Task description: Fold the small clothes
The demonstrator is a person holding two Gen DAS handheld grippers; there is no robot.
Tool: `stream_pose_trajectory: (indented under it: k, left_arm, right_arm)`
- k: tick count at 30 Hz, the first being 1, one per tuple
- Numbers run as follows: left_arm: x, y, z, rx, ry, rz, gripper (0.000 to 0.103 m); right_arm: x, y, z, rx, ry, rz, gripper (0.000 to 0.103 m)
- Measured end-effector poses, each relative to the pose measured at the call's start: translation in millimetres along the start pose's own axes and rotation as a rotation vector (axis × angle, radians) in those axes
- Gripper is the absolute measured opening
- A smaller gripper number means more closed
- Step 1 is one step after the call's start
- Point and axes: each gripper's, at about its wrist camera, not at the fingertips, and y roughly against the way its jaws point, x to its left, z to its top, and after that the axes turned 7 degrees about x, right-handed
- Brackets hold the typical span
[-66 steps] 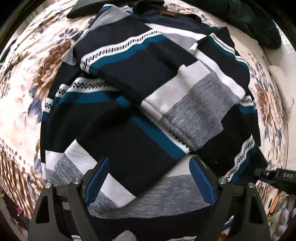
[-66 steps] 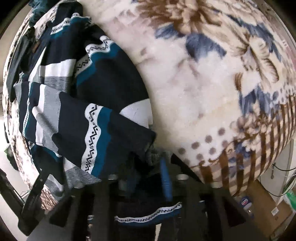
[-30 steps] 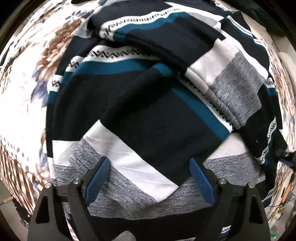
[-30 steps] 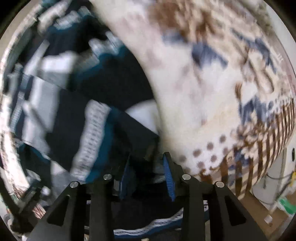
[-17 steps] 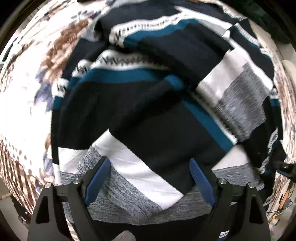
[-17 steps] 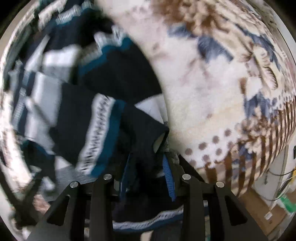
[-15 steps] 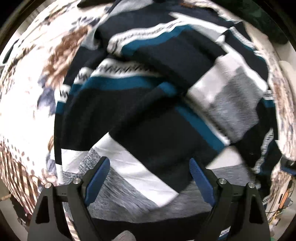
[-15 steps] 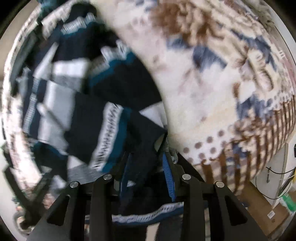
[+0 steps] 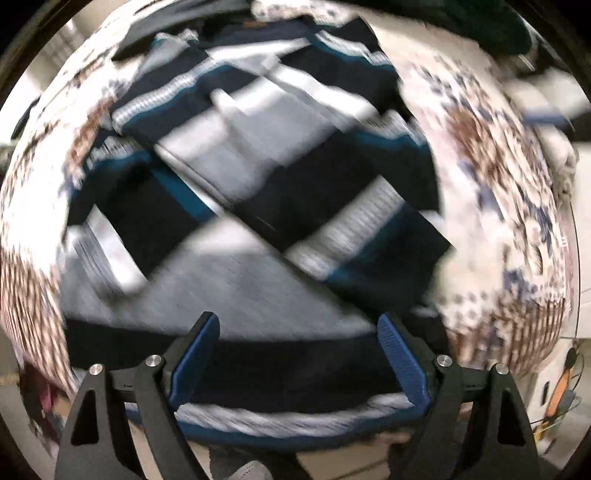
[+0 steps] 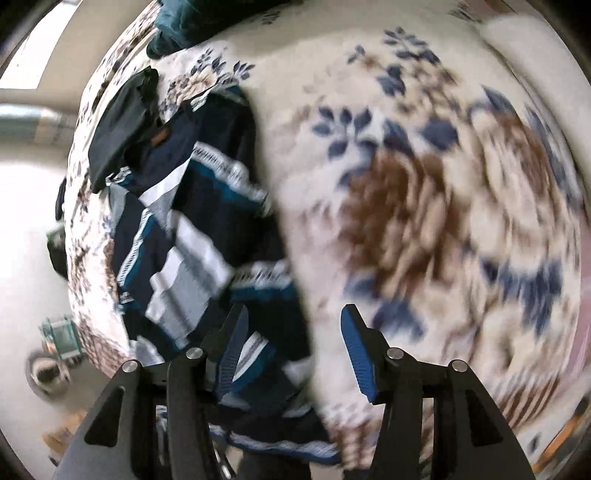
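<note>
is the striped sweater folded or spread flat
Partly folded: the striped sweater has both sleeves crossed over its body on the floral blanket; the hem is not yet folded up.

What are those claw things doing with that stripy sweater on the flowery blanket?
A person is folding a striped sweater on a flowered blanket, with tongs in each hand. The left tongs are wide open above the sweater's lower part, holding nothing. The right tongs have just been opening at the sweater's edge and no longer pinch the cloth. The pictures are blurry.

A floral blanket (image 10: pixel 424 155) covers the bed, dark green cloth (image 10: pixel 184 18) at its far edge.
</note>
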Motion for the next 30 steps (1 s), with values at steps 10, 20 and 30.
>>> stream_pose_trajectory:
  k: [10,20,30]
  left_arm:
    - [-135.1,-68.4,-37.4,0.096,-0.065,0.073,0.083]
    - [-126.5,-65.7,-69.5,0.010,-0.082,0.116,0.002]
    - [-108.6,-85.8,-41.6,0.082,0.060,0.131,0.018]
  right_arm:
    - [7.4,-94.5,101.4,0.106,0.181,-0.090,0.055]
    - [25.1,-117.9,123.3,0.136,0.254,-0.090,0.055]
    - [63.9,-130.2,187.1,0.072,0.268,0.134,0.060]
